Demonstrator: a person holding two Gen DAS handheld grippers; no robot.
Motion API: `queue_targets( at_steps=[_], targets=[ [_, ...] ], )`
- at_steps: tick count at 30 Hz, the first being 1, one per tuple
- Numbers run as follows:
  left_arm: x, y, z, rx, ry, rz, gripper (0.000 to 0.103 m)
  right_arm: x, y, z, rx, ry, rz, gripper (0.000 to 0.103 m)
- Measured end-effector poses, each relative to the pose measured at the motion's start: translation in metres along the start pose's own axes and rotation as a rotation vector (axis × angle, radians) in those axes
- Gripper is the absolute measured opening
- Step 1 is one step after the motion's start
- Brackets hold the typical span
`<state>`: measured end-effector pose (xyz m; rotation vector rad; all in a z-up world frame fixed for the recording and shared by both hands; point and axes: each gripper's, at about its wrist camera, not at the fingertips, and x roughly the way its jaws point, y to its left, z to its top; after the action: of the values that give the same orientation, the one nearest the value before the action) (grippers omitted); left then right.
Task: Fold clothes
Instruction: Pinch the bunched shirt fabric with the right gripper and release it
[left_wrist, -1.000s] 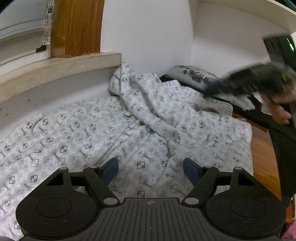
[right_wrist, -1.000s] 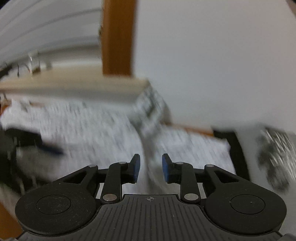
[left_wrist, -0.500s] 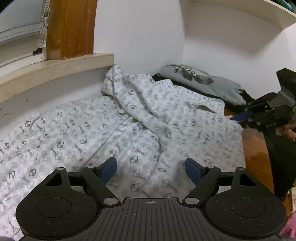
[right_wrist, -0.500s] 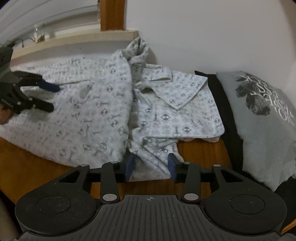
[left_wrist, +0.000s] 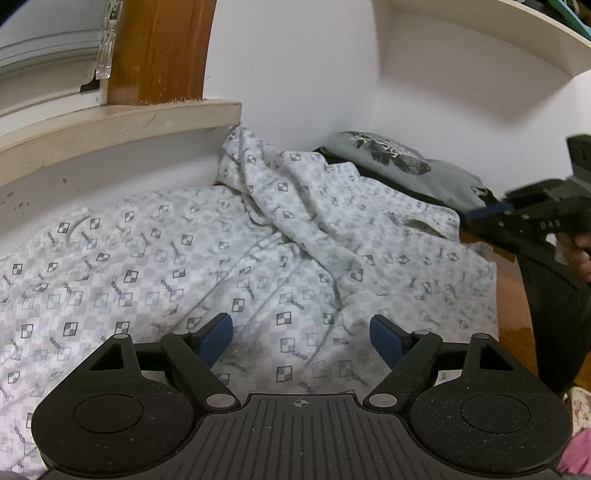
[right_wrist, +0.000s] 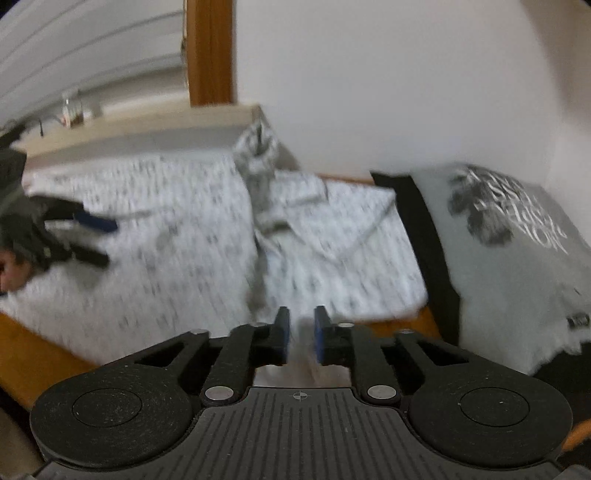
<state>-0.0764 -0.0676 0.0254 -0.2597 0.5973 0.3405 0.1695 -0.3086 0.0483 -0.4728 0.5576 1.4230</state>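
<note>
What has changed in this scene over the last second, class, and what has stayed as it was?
The right gripper has swung in over the near edge of the patterned shirt, and its jaws are opening with a fold of cloth between them. The left gripper stays wide open above the shirt, gripping nothing. The shirt and the grey printed garment have not moved.

Patterned shirt (left_wrist: 229, 258) soft matt cloth; table (left_wrist: 511, 295) glossy wood.

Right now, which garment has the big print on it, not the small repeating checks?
The grey tee against the right wall: one large dark graphic with lettering. The white shirt spread beside it carries small checks all over.
</note>
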Motion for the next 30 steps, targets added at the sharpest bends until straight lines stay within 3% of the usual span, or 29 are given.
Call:
queue_targets(
  at_steps=[3, 11, 12, 13, 16, 18, 23, 30],
  targets=[
    [0.0, 0.0, -0.001, -0.003, -0.001, -0.003, 0.084, 0.024, 0.01, 0.013, 0.002, -0.002, 0.033, 0.036],
    [-0.001, 0.0, 0.0, -0.008, 0.0, -0.008, 0.085, 0.074, 0.024, 0.025, 0.062, 0.06, 0.112, 0.036],
    [-0.001, 0.0, 0.0, -0.007, 0.001, -0.007, 0.085, 0.073, 0.028, 0.026, 0.051, 0.048, 0.113, 0.025],
    [-0.001, 0.0, 0.0, -0.006, 0.001, -0.007, 0.085, 0.071, 0.031, 0.027, 0.039, 0.035, 0.114, 0.006],
    [-0.001, -0.002, 0.0, -0.003, 0.002, -0.003, 0.085, 0.045, 0.051, 0.029, 0.001, -0.081, 0.151, 0.006],
    [-0.001, -0.002, 0.001, -0.001, 0.004, -0.002, 0.085, 0.037, 0.07, 0.027, -0.068, -0.066, 0.193, 0.006],
    [0.0, -0.002, 0.001, -0.004, 0.004, -0.003, 0.085, 0.037, 0.096, 0.012, -0.192, 0.042, 0.22, 0.012],
    [0.001, -0.003, 0.003, -0.003, 0.007, 0.001, 0.085, 0.024, 0.051, 0.032, -0.04, -0.051, 0.177, 0.031]
  ],
)
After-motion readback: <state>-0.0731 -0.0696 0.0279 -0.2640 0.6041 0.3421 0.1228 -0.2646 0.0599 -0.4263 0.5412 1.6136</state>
